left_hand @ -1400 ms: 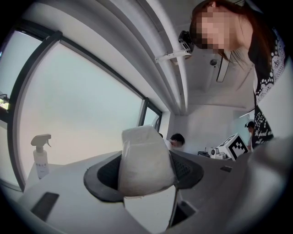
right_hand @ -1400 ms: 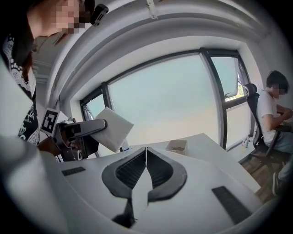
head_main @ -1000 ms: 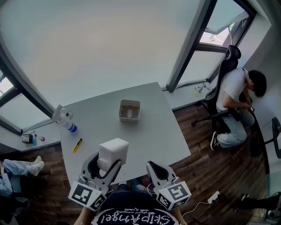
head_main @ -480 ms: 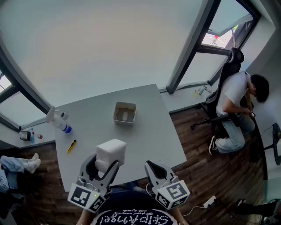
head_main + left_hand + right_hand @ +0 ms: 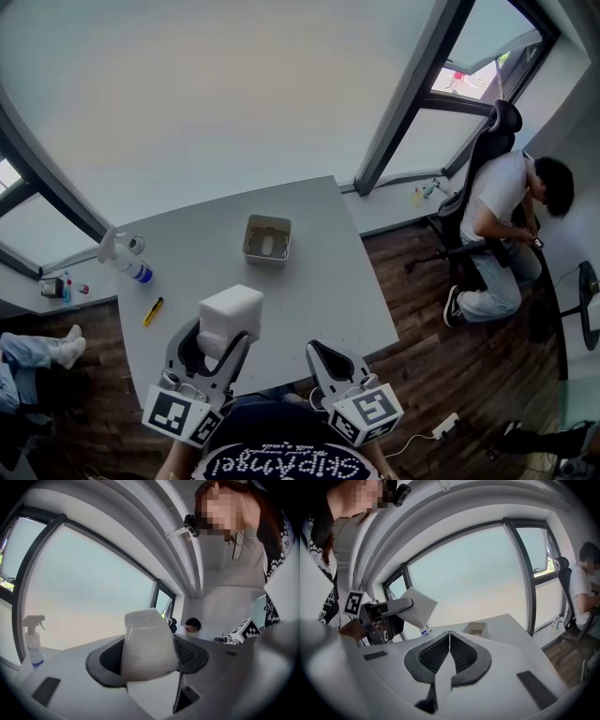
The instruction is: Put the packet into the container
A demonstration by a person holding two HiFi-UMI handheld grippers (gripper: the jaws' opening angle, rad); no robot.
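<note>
Sitting clamped between the jaws of the left gripper (image 5: 223,337), the white packet (image 5: 230,315) is held up over the near edge of the table (image 5: 323,281). The pickup looks done; the carry and the drop are left. The container (image 5: 267,239) stands open-topped near the table's middle, well apart from the packet, with bare tabletop between them. The right gripper (image 5: 328,356) hangs empty, jaws together. A spray bottle (image 5: 125,255) and a small yellow tool (image 5: 152,311) lie off to the left, clear of the straight path.
</note>
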